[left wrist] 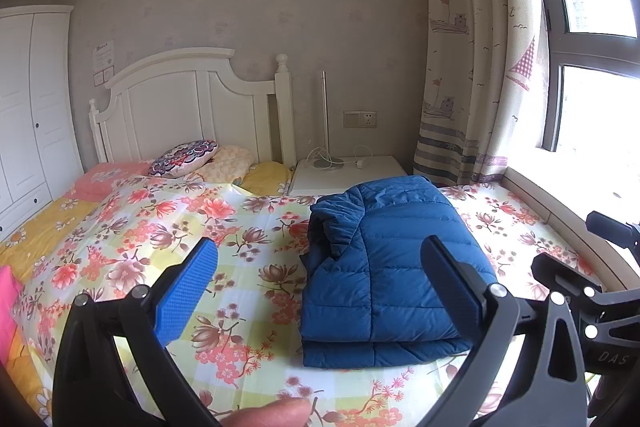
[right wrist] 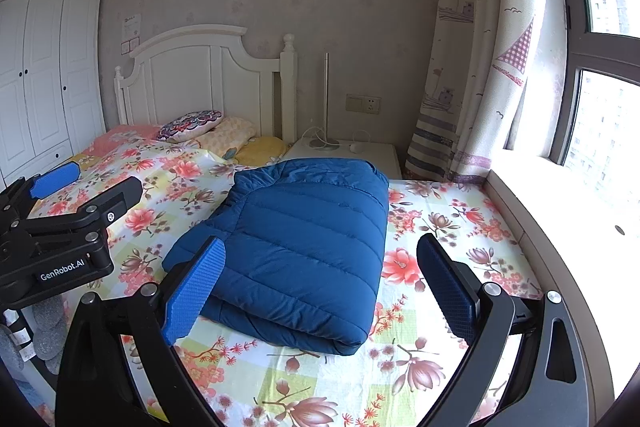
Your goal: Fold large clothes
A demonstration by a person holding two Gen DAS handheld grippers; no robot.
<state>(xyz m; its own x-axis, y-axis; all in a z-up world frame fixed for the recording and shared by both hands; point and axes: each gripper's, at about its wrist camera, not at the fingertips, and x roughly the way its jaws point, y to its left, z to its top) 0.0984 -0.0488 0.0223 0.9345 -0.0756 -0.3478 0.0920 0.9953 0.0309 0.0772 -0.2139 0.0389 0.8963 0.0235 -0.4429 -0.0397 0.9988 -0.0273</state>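
Blue down jacket [right wrist: 296, 251] lies folded into a thick rectangular bundle on the floral bedspread [right wrist: 440, 367], toward the window side of the bed, its far edge near the white nightstand [right wrist: 376, 153]. Layers stacked, fold edge facing the cameras; on the left side a sleeve or collar section bulges out, less tidy than the rest.

Left gripper [left wrist: 320, 281] — fingers spread wide, holding nothing, hovering short of the bundle. Right gripper [right wrist: 320, 285] likewise spread and empty, its blue pads framing the near end of the jacket without touching it.

Judgement: folding looks essentially complete. Risks from here — puffy filling may spring the layers open if nothing presses them; a nudge from a finger could slide the slick top layer off; the loose left-side bulge could unroll.

Containers: none visible; nightstand carries only a lamp base [right wrist: 324, 143] and cable.
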